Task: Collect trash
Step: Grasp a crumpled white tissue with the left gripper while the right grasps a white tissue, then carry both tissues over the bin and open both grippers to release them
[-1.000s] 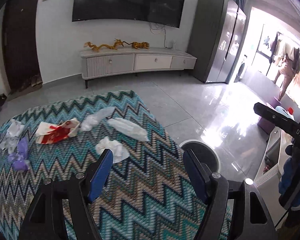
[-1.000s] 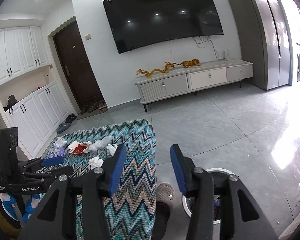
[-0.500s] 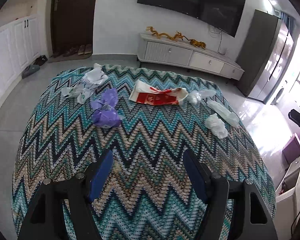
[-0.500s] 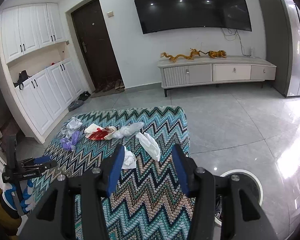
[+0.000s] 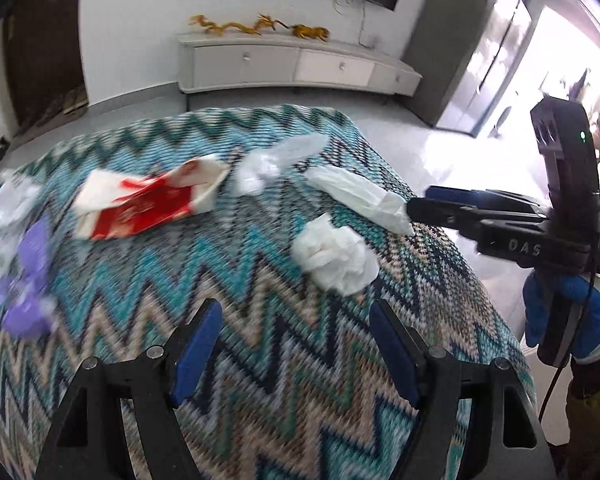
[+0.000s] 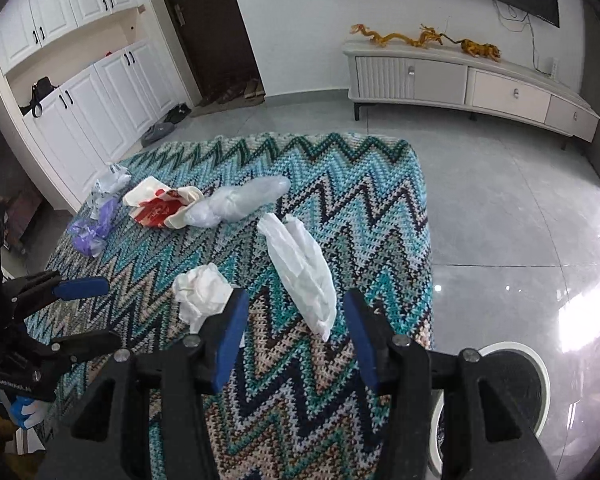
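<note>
Left tongs gaping wide, jaws just opened a touch further, nothing between. Right tongs about half open, empty, poised over the near tip of the long white wrapper. From nine o'clock across the desk: purple scrap, red-and-white packet, clear bag, crumpled tissue at seven o'clock of the wrapper. Likely trouble: limp wrapper slipping from a pinch at its very tip, or pads snagging the knitted zigzag cover. Bin on glossy grey tile at four o'clock; TV cabinet at twelve.
</note>
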Tool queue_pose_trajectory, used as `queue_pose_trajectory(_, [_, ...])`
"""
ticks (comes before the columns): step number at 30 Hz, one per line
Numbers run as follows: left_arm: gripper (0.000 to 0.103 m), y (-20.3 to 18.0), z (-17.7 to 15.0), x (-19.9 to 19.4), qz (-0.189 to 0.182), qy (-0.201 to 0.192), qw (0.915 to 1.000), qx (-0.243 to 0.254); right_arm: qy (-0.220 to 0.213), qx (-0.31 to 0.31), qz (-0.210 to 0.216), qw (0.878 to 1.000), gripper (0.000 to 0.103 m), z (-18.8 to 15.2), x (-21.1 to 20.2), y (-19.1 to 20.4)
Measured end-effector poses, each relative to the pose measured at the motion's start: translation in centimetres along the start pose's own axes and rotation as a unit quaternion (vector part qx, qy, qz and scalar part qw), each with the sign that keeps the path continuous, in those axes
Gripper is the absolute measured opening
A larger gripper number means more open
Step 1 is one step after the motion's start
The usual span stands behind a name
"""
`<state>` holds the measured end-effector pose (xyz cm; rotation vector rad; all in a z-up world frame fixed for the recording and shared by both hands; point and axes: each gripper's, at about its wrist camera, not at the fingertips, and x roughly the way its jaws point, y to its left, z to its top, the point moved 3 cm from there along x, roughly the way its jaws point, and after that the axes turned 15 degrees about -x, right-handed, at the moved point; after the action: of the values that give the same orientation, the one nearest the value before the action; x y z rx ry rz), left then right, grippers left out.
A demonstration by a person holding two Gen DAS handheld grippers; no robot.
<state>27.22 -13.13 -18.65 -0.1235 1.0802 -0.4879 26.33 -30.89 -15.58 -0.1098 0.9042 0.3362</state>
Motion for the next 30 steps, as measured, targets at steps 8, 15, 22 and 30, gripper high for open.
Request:
queue_pose_trajectory(8, [0.07, -2.2, 1.8, 4.8, 0.014, 0.04, 0.999, 0.016, 0.034, -0.016, 0.016, 0.999, 0.048, 0.4, 3.5, -1.5])
queue_pose_trajectory(15, [0.022, -2.2, 1.6, 5.5, 0.007, 0.048, 0.9988, 0.01, 0.053, -0.029, 0.021, 0.998, 0.036, 0.8, 5.1, -1.2])
queue_pose_trajectory(22, [0.015, -0.7, 0.7, 3.1, 0.01, 0.031, 0.9994, -0.01, 0.023, -0.034, 0.015, 0.999, 0.012, 0.9, 3.6, 0.3])
queue_pose_trajectory(30, [0.014, -1.7, 0.5, -1.2, 0.009, 0.006, 0.9999, -0.005, -0.007, -0.039, -0.015, 0.999, 0.011, 0.7, -1.5, -0.1])
